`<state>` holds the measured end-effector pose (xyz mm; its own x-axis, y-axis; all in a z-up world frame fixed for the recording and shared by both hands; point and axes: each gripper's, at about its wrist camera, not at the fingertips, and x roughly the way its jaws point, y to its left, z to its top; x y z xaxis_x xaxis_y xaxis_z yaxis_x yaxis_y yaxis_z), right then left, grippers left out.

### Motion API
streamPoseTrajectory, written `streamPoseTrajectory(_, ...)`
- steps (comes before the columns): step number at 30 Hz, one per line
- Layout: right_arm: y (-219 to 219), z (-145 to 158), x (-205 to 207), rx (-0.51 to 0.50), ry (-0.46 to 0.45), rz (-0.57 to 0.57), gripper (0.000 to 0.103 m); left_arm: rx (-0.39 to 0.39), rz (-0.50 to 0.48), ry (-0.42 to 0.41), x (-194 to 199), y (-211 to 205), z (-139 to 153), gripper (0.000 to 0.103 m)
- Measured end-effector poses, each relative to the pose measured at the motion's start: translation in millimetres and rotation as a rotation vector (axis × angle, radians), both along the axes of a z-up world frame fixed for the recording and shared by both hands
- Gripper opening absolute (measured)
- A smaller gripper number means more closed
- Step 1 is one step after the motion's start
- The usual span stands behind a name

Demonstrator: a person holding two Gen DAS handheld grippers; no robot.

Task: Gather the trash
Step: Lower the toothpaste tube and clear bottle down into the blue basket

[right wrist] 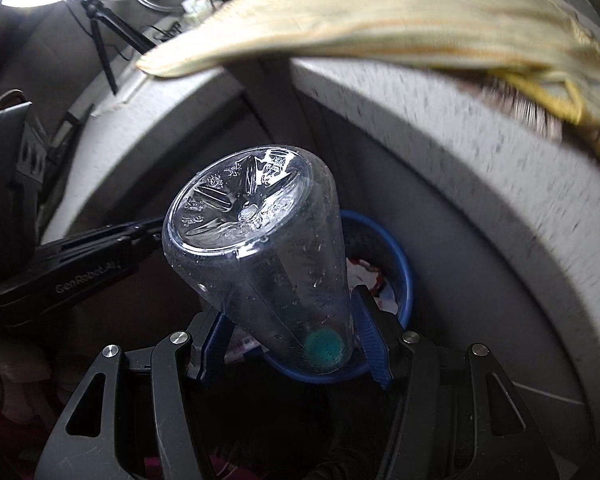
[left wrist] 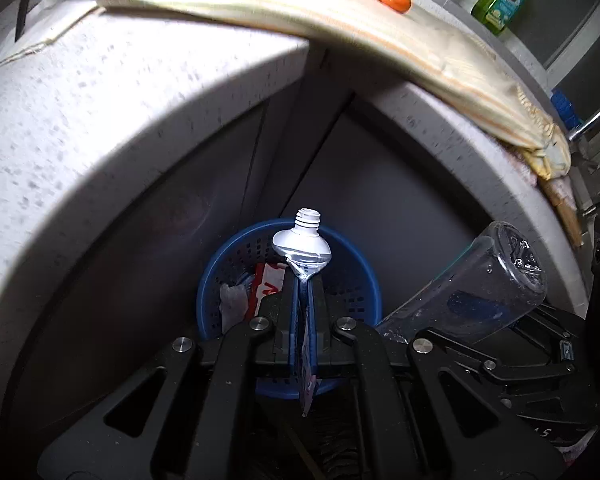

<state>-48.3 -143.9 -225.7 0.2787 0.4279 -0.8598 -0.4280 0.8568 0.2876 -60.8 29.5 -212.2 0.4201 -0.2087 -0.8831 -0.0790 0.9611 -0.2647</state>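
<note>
Though squeezed flat, capless tube (left wrist: 302, 242)

We see our right gripper (right wrist: 290, 330) clamped on a clear plastic bottle (right wrist: 260, 256), base toward us. Below sits a blue basket (right wrist: 404, 276).

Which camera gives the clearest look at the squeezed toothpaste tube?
The left wrist view. There the toothpaste tube stands centred, its flattened body pinched by the shut left gripper, its open threaded neck pointing up over the blue basket. The right wrist view shows nothing of the tube; the clear plastic bottle held in the right gripper fills its centre.
</note>
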Motion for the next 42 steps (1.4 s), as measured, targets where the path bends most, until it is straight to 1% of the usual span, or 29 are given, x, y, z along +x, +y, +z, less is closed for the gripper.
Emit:
streamPoseTrajectory(11,12,-42,0,-0.055,0.022,-0.02,0.057,0.023,-0.017,0.023,2,-9,-33,0.002)
streamPoseTrajectory(23,30,-70,4,-0.097,0.045,-0.048,0.057,0.033,-0.024,0.055,0,-18,-62,0.002)
streamPoseTrajectory(29,31,-77,9,-0.112,0.057,-0.066,0.057,0.037,-0.029,0.068,9,-23,-72,0.002)
streamPoseTrajectory(42,36,-74,20,-0.132,0.071,-0.068,0.058,0.043,-0.028,0.089,17,-27,-72,0.002)
